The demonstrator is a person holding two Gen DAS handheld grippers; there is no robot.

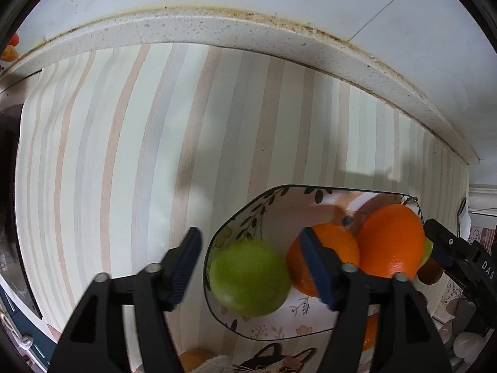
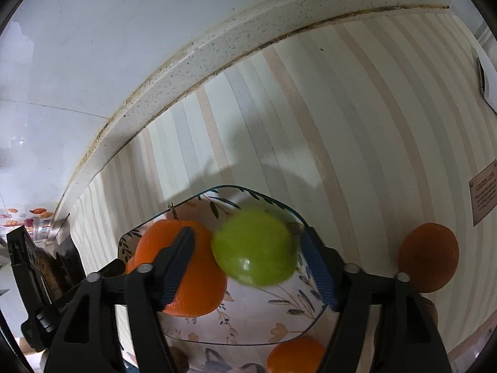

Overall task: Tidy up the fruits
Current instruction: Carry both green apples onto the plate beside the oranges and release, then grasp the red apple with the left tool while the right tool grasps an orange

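1. Fruit in the right wrist view: 1 green apple (image 2: 256, 247), 3 oranges — 1 large orange (image 2: 198, 279) on the floral plate (image 2: 248, 329), 1 at the plate's near edge (image 2: 295, 356), 1 on the striped mat (image 2: 428, 256).
2. The apple is smooth and glossy, the oranges dimpled; the plate is angular, dark-rimmed.
3. Left gripper (image 1: 251, 264): jaws apart, apple between them, untouched.
4. Right gripper (image 2: 248, 264): jaws apart around the apple, which lies on the plate; contact with the pads is unclear.
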